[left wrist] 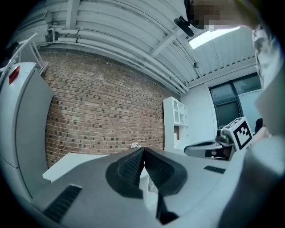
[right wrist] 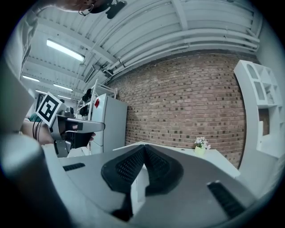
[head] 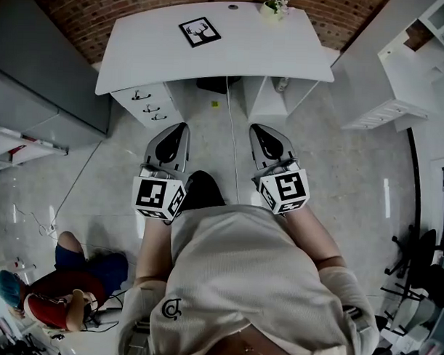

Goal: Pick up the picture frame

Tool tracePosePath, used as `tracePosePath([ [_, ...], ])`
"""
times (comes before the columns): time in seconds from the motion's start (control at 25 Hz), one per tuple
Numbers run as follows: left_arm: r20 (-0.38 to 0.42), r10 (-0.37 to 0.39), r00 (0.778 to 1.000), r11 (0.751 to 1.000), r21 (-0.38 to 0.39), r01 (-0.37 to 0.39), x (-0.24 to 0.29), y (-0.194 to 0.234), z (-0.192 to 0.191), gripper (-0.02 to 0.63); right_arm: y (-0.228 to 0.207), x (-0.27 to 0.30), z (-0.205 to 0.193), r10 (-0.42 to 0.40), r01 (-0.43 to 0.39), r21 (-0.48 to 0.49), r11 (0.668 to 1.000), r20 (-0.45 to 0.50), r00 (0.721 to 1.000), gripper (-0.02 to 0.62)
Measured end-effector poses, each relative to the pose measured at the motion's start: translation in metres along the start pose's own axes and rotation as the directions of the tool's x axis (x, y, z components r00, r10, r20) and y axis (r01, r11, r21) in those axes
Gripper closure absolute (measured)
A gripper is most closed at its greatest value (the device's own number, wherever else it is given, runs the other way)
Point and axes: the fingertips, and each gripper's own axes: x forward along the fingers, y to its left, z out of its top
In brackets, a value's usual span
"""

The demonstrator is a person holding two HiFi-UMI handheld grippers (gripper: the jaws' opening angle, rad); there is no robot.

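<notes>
A black picture frame (head: 199,31) with a deer print lies flat on the white desk (head: 139,50) at the far side of the head view. My left gripper (head: 180,128) and right gripper (head: 258,130) are held level side by side over the floor, well short of the desk. Both are shut with nothing between the jaws. In the left gripper view the left gripper (left wrist: 143,150) has its pads pressed together, and the right gripper view shows the right gripper (right wrist: 144,147) the same. Neither gripper view shows the frame.
A small pot of white flowers (head: 274,4) stands at the desk's back edge. Drawers (head: 150,105) sit under the desk at left. A white shelf unit (head: 411,70) is at right, a grey cabinet (head: 43,79) at left. A person (head: 58,291) crouches on the floor at lower left.
</notes>
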Motion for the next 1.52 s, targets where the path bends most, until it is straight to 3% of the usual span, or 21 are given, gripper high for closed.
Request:
tracePosePath([
  [0.36,-0.02,0.004,1.0,1.0,-0.025,-0.004,0.047,0.059,-0.012,0.594,-0.022,0.07,-0.013,-0.028,0.029,0.031,0.999,-0.04,0.999,0.588],
  [0.72,-0.042,-0.037,0.998,0.998,-0.043,0.035,0.145,0.167,-0.009,0.594,-0.05,0.208,-0.016,-0.042,0.047,0.039,0.998,-0.106,0.993,0.588],
  [1.2,-0.024,-0.146,0.989,0.987,-0.071,0.144,0.276,0.301,0.009,0.594,-0.109,0.387,-0.011,-0.183,0.193,0.043,0.98,-0.174,0.968,0.588],
  [1.52,-0.072,-0.142,0.987,0.988,-0.077,0.137,0.324,0.334,-0.012,0.594,-0.136,0.448,-0.032,-0.155,0.179,0.075,0.981,-0.247,0.957,0.588],
])
